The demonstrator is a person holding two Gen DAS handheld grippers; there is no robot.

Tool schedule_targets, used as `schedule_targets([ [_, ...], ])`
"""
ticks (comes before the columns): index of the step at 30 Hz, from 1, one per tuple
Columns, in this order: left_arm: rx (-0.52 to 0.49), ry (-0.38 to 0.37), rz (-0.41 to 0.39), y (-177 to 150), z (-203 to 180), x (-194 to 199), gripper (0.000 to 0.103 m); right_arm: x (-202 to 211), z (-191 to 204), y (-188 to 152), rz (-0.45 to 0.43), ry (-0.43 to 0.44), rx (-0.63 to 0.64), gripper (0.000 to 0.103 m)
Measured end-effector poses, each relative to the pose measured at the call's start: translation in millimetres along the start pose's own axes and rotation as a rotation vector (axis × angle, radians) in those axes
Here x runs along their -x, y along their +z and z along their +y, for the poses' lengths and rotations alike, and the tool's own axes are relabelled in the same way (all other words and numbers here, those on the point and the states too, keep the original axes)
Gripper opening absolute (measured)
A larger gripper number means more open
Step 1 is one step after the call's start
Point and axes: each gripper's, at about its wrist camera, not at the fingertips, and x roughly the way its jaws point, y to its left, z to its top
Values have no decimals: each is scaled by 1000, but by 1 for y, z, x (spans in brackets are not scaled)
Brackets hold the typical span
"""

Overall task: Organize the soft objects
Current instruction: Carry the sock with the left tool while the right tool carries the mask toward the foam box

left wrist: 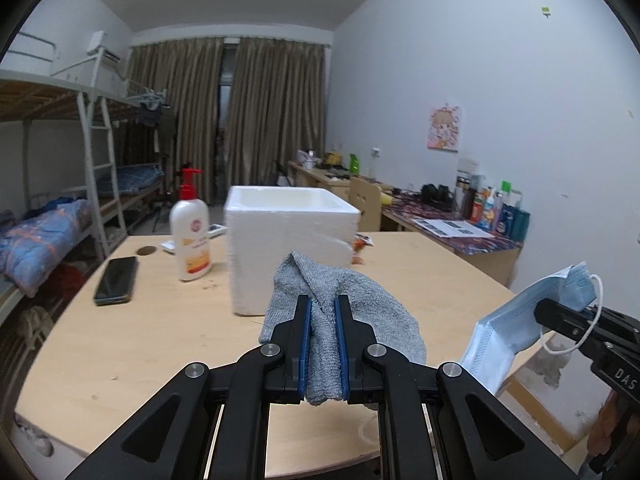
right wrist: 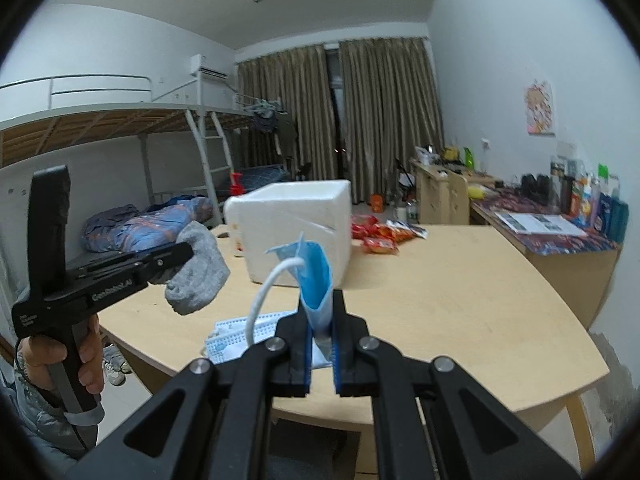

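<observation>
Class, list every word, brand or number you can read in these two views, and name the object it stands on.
"DAS": black right gripper body.
"GenRobot.AI": black left gripper body; smaller print beside it blurred.
White red-pump lotion bottle label: blurred.
Desk bottles, papers: too small.

Each tool is matte black, with angular linkage arms joined by round silver pivot screws and blue pads lining its fingers. The left tool (left wrist: 322, 308) carries white "GenRobot.AI" lettering along its side and an upright black handle; the right tool (right wrist: 321, 312) shows white letters "DAS". The bare-skinned left hand (right wrist: 60, 364) emerges from a grey padded sleeve.
</observation>
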Motion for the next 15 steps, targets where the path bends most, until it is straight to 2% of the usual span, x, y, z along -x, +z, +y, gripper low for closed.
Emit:
schedule_targets([
  [5, -4, 58, -27, 0, 10, 14, 12, -2, 9, 5, -19, 36, 26, 10],
  [15, 8, 91, -27, 1, 24, 14, 12, -18, 21, 9, -15, 69, 41, 10],
])
